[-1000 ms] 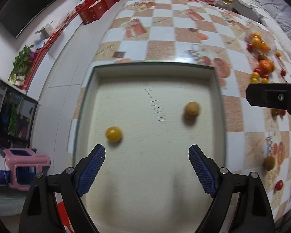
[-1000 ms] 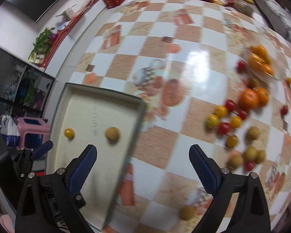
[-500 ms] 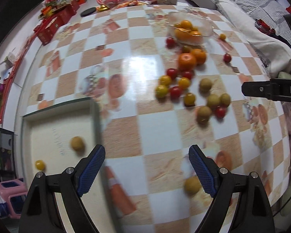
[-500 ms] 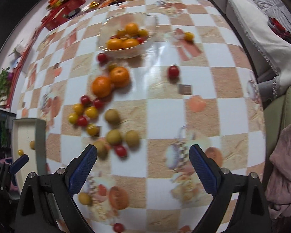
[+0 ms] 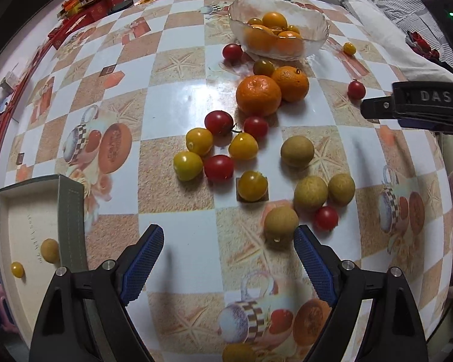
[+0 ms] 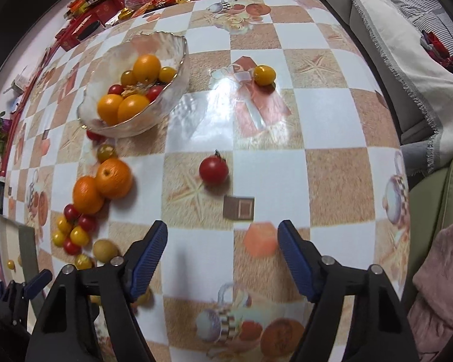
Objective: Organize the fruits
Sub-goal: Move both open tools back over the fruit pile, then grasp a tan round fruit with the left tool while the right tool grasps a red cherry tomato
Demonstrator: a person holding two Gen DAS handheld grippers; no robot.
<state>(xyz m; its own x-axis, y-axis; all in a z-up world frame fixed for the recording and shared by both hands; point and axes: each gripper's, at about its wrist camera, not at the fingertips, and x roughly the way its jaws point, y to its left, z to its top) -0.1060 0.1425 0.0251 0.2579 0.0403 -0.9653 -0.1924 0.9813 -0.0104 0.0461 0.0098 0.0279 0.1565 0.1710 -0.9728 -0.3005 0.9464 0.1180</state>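
1. Far left: shallow cream tray with grey-green rim (image 5: 71,211), two small fruits inside, a tan longan (image 5: 49,250) and a tiny yellow tomato (image 5: 17,269).
2. Left gripper (image 5: 228,259): blue-padded jaws wide apart, empty, poised above the checkered tablecloth (image 5: 172,235), round tan longan (image 5: 281,222) just beside the right pad.
3. Step in hand, by judgement: reaching for the next loose fruit.
4. Centre: heap of red and yellow cherry tomatoes (image 5: 219,147), two oranges (image 5: 258,95), clear glass bowl (image 5: 317,39) behind.
5. Right gripper (image 6: 222,253): jaws just been closing, partly open, nothing between; red cherry tomato (image 6: 213,169) ahead.
6. Next, likely: lower, centre, close gently.
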